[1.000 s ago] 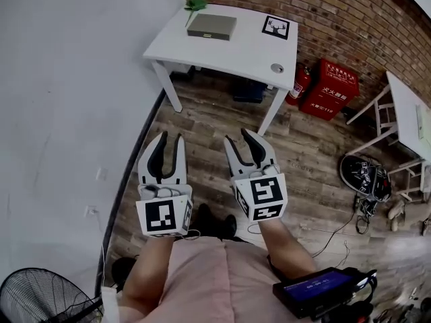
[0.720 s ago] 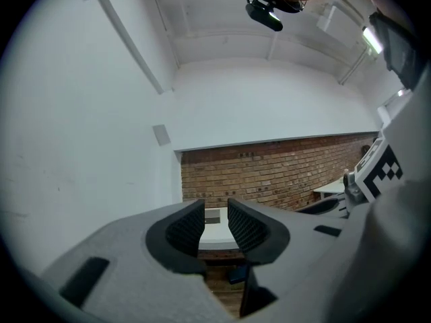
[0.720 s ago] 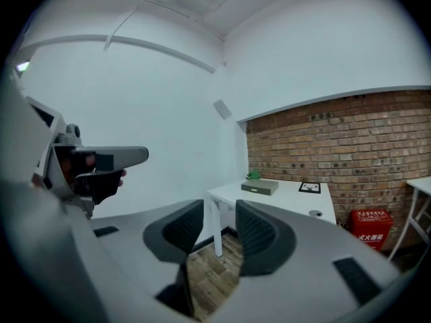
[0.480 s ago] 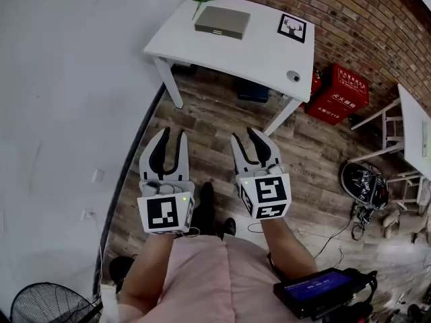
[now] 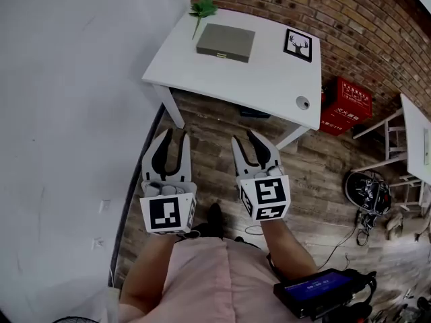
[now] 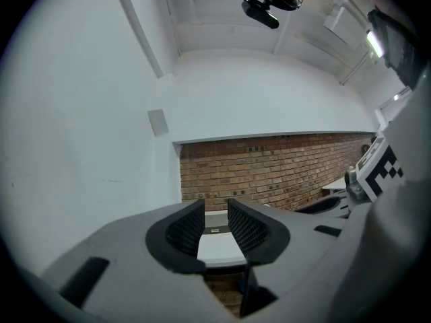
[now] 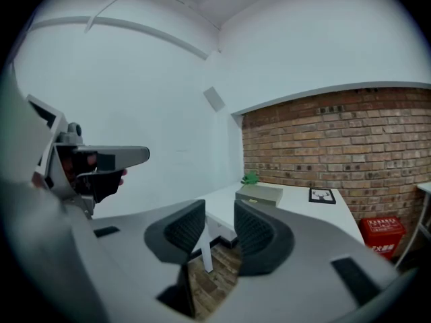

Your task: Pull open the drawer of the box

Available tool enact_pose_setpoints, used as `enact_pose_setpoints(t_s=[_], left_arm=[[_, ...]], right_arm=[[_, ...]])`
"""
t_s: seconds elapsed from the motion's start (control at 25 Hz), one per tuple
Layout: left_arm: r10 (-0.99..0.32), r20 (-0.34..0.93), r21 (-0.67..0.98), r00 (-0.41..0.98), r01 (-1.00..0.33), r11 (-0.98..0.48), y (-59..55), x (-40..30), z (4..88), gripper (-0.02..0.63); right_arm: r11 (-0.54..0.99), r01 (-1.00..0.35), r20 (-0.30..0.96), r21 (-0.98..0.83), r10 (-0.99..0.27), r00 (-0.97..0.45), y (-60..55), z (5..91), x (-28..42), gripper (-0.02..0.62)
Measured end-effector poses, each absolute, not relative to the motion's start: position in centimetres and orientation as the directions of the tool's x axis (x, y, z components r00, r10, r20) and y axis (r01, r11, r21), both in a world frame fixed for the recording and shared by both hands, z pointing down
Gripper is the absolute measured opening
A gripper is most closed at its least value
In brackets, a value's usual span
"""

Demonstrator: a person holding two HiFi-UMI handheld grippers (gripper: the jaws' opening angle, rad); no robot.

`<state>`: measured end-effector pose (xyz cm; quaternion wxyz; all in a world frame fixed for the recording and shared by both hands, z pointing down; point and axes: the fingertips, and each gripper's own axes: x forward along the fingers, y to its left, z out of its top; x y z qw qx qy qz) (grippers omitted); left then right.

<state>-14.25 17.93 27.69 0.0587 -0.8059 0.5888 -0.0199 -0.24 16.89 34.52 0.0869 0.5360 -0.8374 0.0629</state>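
Note:
A flat grey box (image 5: 225, 42) lies at the back of a white table (image 5: 222, 79), its drawer shut. Both grippers hang over the wooden floor, well short of the table. My left gripper (image 5: 172, 137) is open with nothing between its fingers. My right gripper (image 5: 246, 140) is open too, its jaws closing on nothing. Between the jaws in the left gripper view (image 6: 215, 215) the box (image 6: 215, 224) shows small and far off. The right gripper (image 7: 219, 224) looks towards the box (image 7: 259, 194) from the table's near end.
On the table stand a green plant (image 5: 203, 7) and a framed picture (image 5: 299, 44). Red extinguisher boxes (image 5: 347, 99) sit by the brick wall. A white wall runs along the left. A second table (image 5: 417, 136) and a round black object (image 5: 367, 190) are at the right.
The table and box have slid lower and nearer in the head view, so I have come closer to them. Both grippers keep their places before me.

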Motion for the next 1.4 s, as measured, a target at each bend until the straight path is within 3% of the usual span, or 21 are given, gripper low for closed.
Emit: enact_pose_setpoints(t_s=[0.4, 0.88, 1.4], left_arm=[[-0.934, -0.071, -0.120, 0.350, -0.933, -0.340, 10.5, -14.9, 26.4, 0.107], [-0.927, 0.018, -0.115, 0.375, -0.920, -0.375, 3.8, -13.1, 30.3, 0.104], [-0.927, 0.086, -0.120, 0.366, -0.920, -0.374, -10.0, -9.0, 32.9, 0.104]], right_arm=[[0.382, -0.924, 0.189, 0.018, -0.909, -0.372, 10.2, 33.0, -1.2, 0.130], [0.357, -0.934, 0.235, -0.022, -0.906, -0.352, 4.1, 35.8, 0.7, 0.129], [0.405, -0.912, 0.284, -0.073, -0.868, -0.408, -10.7, 38.6, 3.5, 0.127]])
